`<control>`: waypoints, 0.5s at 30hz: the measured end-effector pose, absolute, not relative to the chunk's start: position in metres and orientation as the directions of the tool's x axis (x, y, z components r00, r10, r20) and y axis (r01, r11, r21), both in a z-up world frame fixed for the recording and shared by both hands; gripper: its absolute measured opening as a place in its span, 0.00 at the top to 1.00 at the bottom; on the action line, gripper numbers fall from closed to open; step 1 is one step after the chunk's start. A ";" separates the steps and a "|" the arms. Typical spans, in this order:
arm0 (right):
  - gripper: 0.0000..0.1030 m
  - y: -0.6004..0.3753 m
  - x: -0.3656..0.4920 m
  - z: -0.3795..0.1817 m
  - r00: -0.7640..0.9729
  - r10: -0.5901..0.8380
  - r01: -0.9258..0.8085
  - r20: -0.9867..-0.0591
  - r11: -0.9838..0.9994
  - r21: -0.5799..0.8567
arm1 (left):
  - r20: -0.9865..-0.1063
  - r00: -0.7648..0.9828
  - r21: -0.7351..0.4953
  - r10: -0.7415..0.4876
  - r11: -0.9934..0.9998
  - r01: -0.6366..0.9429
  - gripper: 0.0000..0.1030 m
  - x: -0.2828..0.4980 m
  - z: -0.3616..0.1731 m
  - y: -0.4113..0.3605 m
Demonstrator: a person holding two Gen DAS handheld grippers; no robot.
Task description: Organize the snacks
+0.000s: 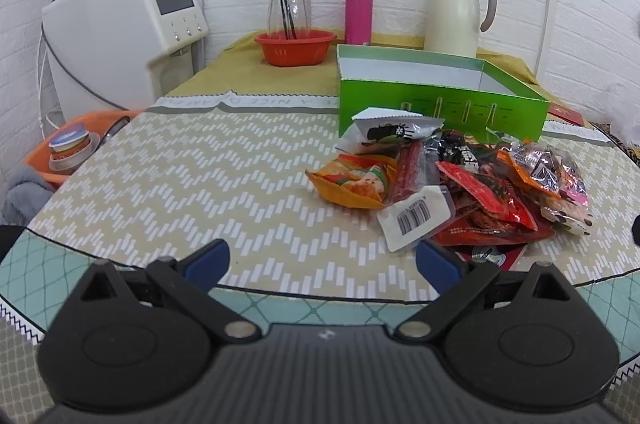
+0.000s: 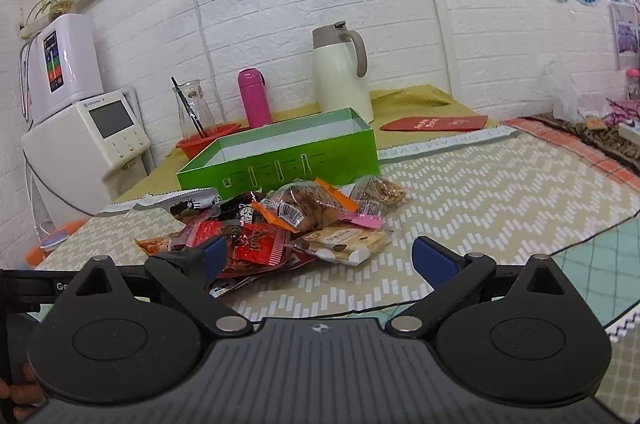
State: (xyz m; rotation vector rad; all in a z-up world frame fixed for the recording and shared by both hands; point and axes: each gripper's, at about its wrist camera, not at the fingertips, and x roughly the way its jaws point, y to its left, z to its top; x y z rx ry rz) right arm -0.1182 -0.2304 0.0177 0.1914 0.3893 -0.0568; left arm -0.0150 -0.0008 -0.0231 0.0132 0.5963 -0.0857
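A pile of snack packets (image 1: pixel 472 183) lies on the patterned tablecloth in front of an open green box (image 1: pixel 440 91) with a white inside. In the right wrist view the pile (image 2: pixel 288 224) sits just ahead of the box (image 2: pixel 280 159). My left gripper (image 1: pixel 322 262) is open and empty, low over the table's near edge, left of the pile. A white barcode packet (image 1: pixel 416 216) lies near its right finger. My right gripper (image 2: pixel 316 258) is open and empty, with its left finger at the pile's near edge.
Behind the box stand a cream thermos jug (image 1: pixel 456 11), a pink bottle (image 1: pixel 359 11), a glass carafe in a red basket (image 1: pixel 295 45) and a white water dispenser (image 1: pixel 120 23). A red envelope (image 2: pixel 434 123) lies at the far right. An orange tub (image 1: pixel 72 147) sits beside the table.
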 end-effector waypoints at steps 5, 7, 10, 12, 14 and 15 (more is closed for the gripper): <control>0.00 -0.247 -0.108 0.061 0.933 0.038 -0.020 -0.358 0.998 0.052 | -0.522 0.850 0.001 -0.071 0.997 0.083 0.06 0.001 0.000 0.010; 0.00 -0.250 -0.095 0.075 0.935 0.043 -0.034 -0.353 0.999 0.031 | -0.501 0.864 0.021 -0.060 0.996 0.082 0.06 0.012 0.012 0.011; 0.00 -0.246 -0.074 0.080 0.929 0.062 -0.065 -0.365 0.998 0.004 | -0.469 0.882 0.048 -0.051 0.995 0.083 0.06 0.025 0.025 0.011; 0.00 -0.240 -0.066 0.070 0.926 0.076 -0.075 -0.370 0.997 0.016 | -0.459 0.885 0.030 -0.076 0.994 0.101 0.06 0.032 0.025 0.012; 0.00 -0.235 -0.061 0.055 0.919 0.094 -0.086 -0.383 0.996 0.037 | -0.464 0.877 0.002 -0.126 0.990 0.143 0.06 0.040 0.017 0.013; 0.00 -0.232 -0.059 0.047 0.912 0.108 -0.100 -0.397 0.994 0.041 | -0.476 0.866 -0.010 -0.151 0.986 0.166 0.06 0.047 0.013 0.013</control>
